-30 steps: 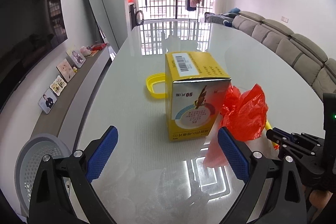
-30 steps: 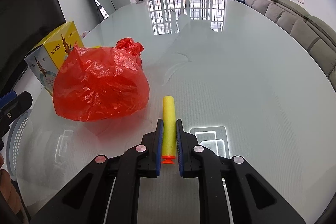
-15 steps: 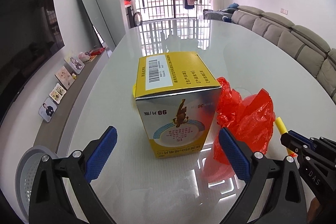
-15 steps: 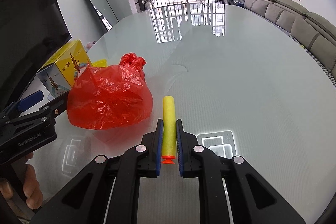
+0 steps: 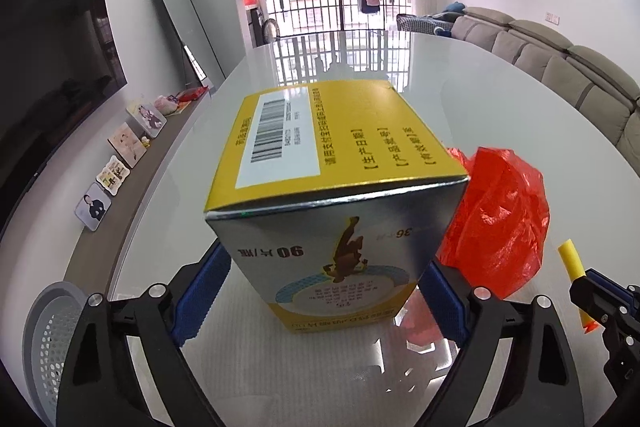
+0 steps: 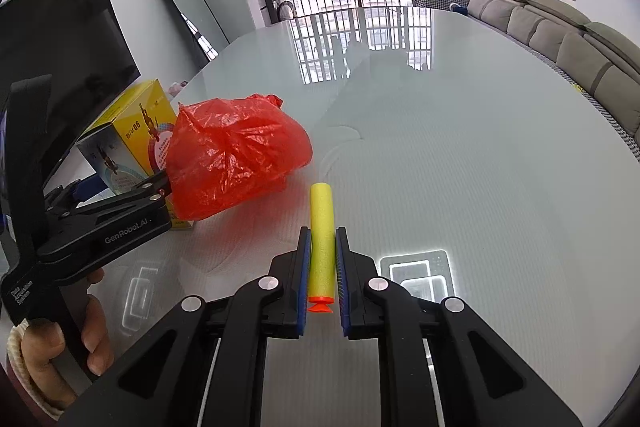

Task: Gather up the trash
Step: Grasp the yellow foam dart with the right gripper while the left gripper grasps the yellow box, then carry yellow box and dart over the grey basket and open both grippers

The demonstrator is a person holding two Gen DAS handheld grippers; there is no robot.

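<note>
A yellow and silver cardboard box point(image 5: 332, 195) stands on the glossy white table point(image 5: 500, 95). My left gripper point(image 5: 324, 291) is open, its blue pads on either side of the box's lower part; I cannot tell if they touch it. A crumpled red plastic bag point(image 5: 500, 223) lies against the box's right side. The box point(image 6: 128, 143) and the bag point(image 6: 232, 155) also show in the right wrist view. My right gripper point(image 6: 322, 247) is shut on a yellow foam dart with an orange tip point(image 6: 320, 227), held just above the table, right of the bag.
A grey perforated basket point(image 5: 48, 339) sits below the table's left edge. A low shelf with picture cards point(image 5: 116, 171) and a dark TV point(image 5: 52, 67) run along the left wall. A grey sofa point(image 5: 560, 67) lines the right side.
My left gripper has moved forward until its open pads flank the box, which now fills the left wrist view. The right gripper still holds the dart, nearly unmoved.
</note>
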